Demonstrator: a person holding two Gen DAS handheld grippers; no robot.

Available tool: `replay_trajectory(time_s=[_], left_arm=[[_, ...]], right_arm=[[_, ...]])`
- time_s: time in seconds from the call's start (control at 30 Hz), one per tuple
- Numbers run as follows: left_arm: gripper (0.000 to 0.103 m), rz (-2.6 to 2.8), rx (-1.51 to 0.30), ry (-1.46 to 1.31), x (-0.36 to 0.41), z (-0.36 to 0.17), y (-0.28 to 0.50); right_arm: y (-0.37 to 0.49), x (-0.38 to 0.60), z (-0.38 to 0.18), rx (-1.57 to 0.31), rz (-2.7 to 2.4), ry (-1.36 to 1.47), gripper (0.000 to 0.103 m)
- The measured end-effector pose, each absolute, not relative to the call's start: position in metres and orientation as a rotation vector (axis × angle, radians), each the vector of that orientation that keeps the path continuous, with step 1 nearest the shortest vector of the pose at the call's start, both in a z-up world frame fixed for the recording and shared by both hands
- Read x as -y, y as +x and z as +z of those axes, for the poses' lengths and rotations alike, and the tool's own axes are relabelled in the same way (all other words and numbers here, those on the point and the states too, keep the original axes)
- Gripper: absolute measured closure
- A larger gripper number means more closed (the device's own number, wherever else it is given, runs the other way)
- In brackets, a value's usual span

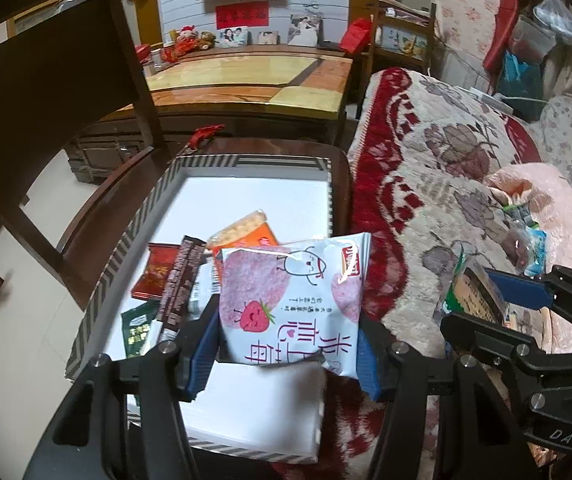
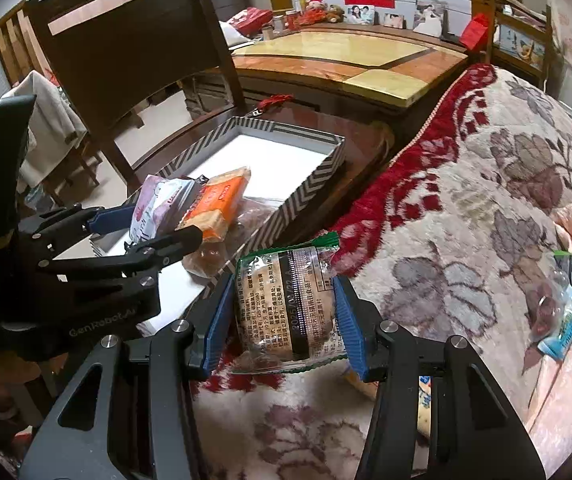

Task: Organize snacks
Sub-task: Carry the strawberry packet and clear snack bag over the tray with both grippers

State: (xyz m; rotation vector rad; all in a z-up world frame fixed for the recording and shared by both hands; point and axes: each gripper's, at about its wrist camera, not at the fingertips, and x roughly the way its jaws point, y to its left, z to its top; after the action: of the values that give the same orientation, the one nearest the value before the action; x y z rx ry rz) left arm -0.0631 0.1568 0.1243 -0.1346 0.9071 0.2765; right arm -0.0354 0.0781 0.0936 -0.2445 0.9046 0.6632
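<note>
The left gripper (image 1: 288,354) is held over the near end of the striped box (image 1: 134,224), clenched on a white strawberry snack packet (image 1: 286,296) gripped between its blue pads (image 1: 202,360). The right gripper (image 2: 284,320) is held just right of the box, above the floral blanket (image 2: 466,208), clamped on a green-edged clear biscuit packet (image 2: 286,304). Inside the box, seen only in the left wrist view, a red packet (image 1: 156,272), a dark brown bar (image 1: 180,280) and a green packet (image 1: 138,328) are laid beside an orange cracker packet (image 1: 246,232). In the right wrist view, a blue-labelled clear packet (image 2: 562,320) is shown lying far right on the blanket.
</note>
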Motion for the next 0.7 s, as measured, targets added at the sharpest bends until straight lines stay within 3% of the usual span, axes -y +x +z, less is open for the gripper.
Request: replay_trajectory(time_s=[0.7], left_arm=[[0.042,0.406,-0.949,-0.224,-0.225,0.105,-0.071]], right_arm=[[-0.008,-0.150,0.086,-0.936,0.773,-0.321,0.054]])
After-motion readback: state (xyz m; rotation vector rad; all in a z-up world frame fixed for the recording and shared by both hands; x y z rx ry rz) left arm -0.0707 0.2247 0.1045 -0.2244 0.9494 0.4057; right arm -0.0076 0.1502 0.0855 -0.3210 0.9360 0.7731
